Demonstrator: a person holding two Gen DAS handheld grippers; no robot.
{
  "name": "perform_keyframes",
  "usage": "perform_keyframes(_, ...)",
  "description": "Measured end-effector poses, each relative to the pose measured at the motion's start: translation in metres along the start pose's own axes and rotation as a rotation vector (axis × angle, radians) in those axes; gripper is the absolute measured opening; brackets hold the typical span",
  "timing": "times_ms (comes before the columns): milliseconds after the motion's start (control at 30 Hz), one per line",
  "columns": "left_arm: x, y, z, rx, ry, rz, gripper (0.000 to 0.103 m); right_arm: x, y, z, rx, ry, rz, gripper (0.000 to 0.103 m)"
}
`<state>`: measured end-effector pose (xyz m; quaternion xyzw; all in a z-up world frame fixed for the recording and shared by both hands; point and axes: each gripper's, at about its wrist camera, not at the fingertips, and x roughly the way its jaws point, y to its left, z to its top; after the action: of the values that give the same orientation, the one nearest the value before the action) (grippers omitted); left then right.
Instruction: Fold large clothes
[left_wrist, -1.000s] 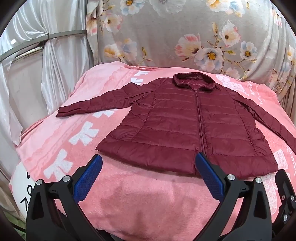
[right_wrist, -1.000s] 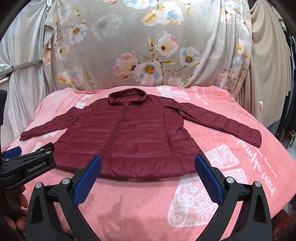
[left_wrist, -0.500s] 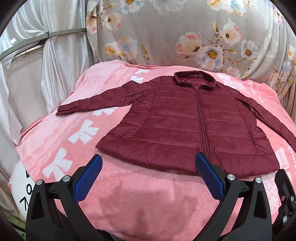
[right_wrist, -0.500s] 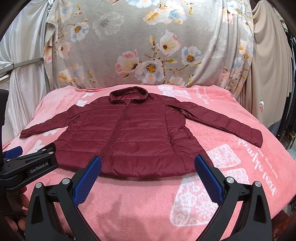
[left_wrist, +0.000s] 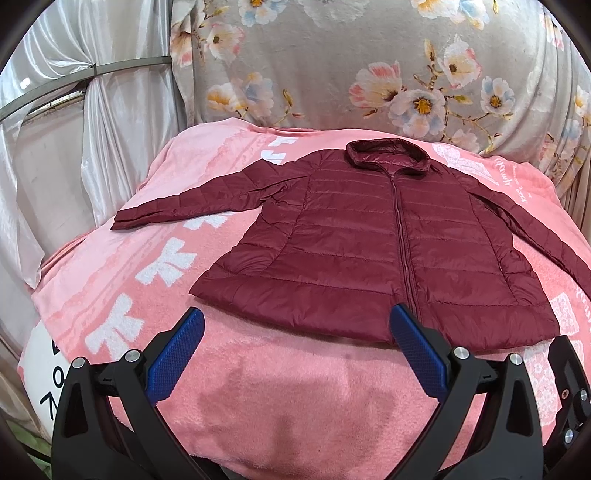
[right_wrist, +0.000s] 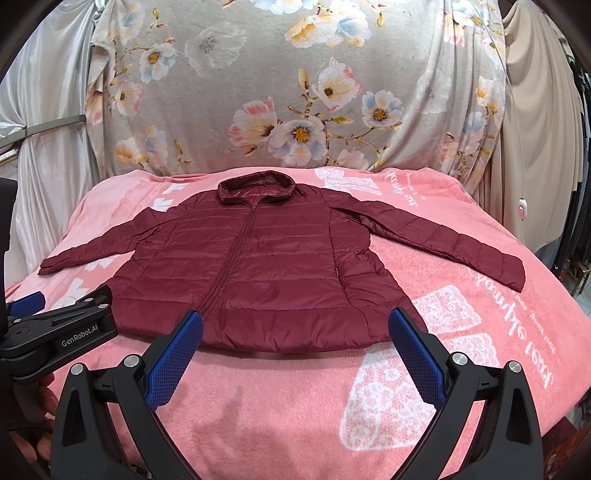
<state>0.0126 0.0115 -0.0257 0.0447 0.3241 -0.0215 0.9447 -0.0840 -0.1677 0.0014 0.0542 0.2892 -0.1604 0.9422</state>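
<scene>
We are keeping left tongs (left_wrist: 295, 347) and right tongs (right_wrist: 295, 347) spread, grasping nothing, near the hem; jacket (right_wrist: 258, 266) is lying flat, sleeves splayed, ready for folding.

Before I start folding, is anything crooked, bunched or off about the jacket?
Nothing stands out. The maroon jacket lies flat, zipped, face up on the pink blanket, both sleeves spread out to the sides, hood at the far end. Both tools, left and right, are open, near the hem.
</scene>
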Motion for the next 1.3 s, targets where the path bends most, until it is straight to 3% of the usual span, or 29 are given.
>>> perform_keyframes(1300,0.0006,-0.0006,-0.0005,0.002,0.003,0.002,0.098,0.0023,0.0016,-0.0002,-0.001,-0.001,0.003,0.098)
